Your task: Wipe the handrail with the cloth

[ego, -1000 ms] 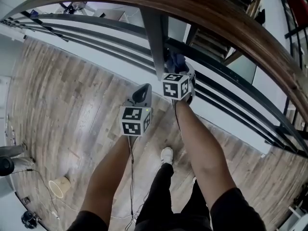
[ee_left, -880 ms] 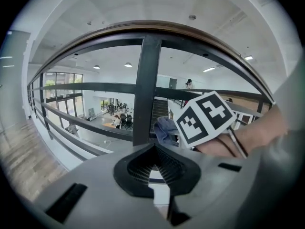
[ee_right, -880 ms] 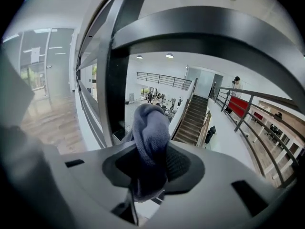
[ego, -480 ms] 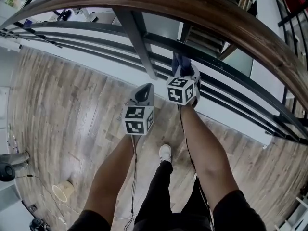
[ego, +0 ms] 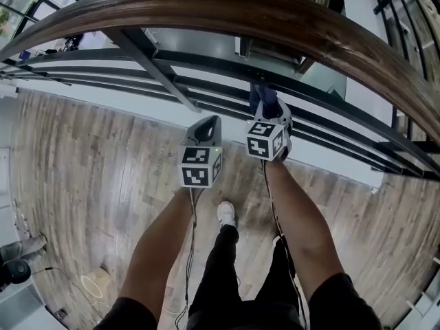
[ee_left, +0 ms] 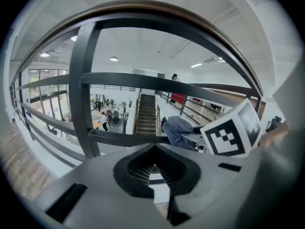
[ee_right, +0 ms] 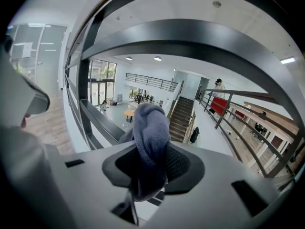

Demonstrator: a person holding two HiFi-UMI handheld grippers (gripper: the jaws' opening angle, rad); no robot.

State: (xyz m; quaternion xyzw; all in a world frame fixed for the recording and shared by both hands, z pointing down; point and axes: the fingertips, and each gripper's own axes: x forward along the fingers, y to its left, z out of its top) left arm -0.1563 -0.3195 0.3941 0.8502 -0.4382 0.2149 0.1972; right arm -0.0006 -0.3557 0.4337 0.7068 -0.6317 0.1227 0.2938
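The right claw (ee_right: 151, 178) is clenched on a bunched blue-grey cloth (ee_right: 151, 128). The cloth looks soft, light and limp, so it is best pinched by a thick fold, as here. It sits by the dark metal rails (ego: 206, 59), below the wooden handrail (ego: 289, 16). The left claw (ee_left: 153, 168) is closed on nothing. The 2 forearms reach forward, the right one farther.

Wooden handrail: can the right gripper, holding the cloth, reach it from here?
Probably yes: the right gripper, shut on the cloth, sits by the dark bars below the handrail, and nothing blocks the way up.
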